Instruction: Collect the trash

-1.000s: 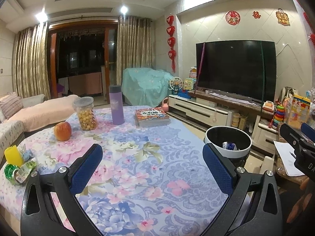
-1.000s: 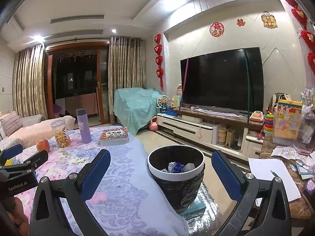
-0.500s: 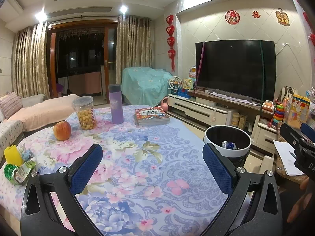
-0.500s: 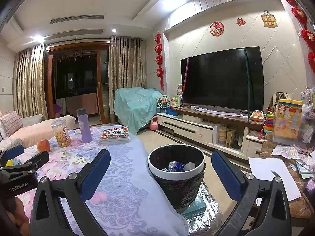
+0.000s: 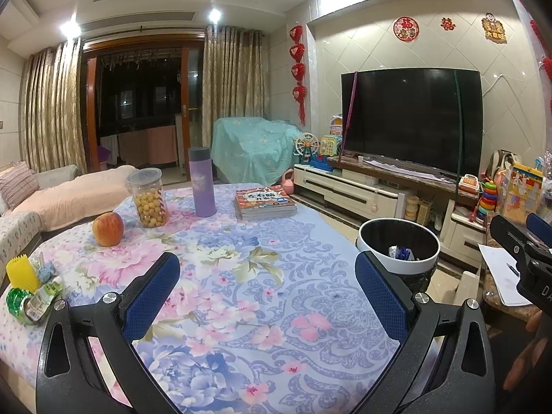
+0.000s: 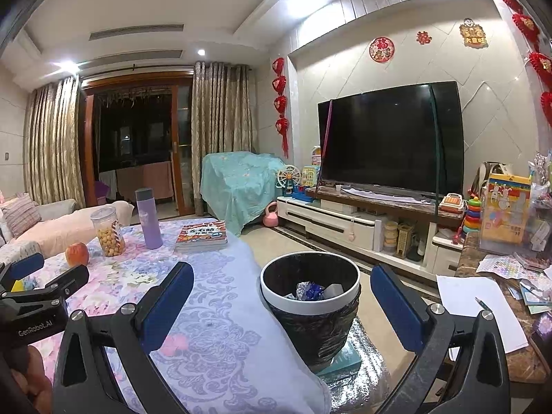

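Nothing has shifted since the frames from a second ago: both views sit at the same angle and every object keeps its place. The left claw [image 5: 267, 286] hangs low over the near part of the bench [image 5: 241, 310], its blue-padded fingers [image 5: 151, 296] spread wide with nothing between them. The right claw [image 6: 281, 303] is likewise wide and empty, held off the bench's right edge with the trash bin [image 6: 310, 307] framed between its pads. That bin, white-rimmed and lined with a dark bag, stands on the floor just beside the bench; crumpled wrappers [image 6: 310, 290], silver and blue, lie in its bottom, though their exact kind is too small to read. The remaining trash [image 5: 32, 296] sits at the bench's far left corner in the left wrist view: a green crinkled wrapper and a clear packet beside a yellow comb-shaped piece [image 5: 21, 272]; the fisheye edge squeezes the pile, so how many pieces it holds is unclear. Farther back on the flowered cloth stand an apple [image 5: 108, 228], a jar of yellow snack balls [image 5: 147, 197], a purple flask [image 5: 201, 181] and a stack of books [image 5: 265, 203], all apart from one another. In the right wrist view the left claw's outer finger covers the trash corner, and only a sliver of yellow shows. The television [image 6: 391, 143] is dark behind the bin.
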A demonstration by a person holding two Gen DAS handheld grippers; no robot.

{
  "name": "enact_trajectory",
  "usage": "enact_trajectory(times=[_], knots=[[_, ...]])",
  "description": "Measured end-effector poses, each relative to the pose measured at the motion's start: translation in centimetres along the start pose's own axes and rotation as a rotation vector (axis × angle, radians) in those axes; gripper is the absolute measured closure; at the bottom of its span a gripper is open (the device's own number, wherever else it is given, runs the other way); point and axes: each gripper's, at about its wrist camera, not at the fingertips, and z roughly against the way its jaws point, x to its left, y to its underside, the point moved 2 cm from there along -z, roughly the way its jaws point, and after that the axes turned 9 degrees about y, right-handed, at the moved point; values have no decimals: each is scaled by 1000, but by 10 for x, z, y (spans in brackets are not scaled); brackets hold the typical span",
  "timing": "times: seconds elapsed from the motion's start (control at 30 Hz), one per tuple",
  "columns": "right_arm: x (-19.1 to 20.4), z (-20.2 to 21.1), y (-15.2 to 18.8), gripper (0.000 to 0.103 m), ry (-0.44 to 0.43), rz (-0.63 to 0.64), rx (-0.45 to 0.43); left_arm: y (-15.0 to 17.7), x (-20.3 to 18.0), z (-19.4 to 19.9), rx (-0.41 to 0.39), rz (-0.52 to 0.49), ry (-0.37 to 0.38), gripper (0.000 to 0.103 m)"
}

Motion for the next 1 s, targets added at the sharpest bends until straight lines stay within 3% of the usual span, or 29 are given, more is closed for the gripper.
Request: enact_trajectory(times=[1.0], knots=[[2,-2,3,0,-8,-2,7,4,0,-2,9,-2,8,0]])
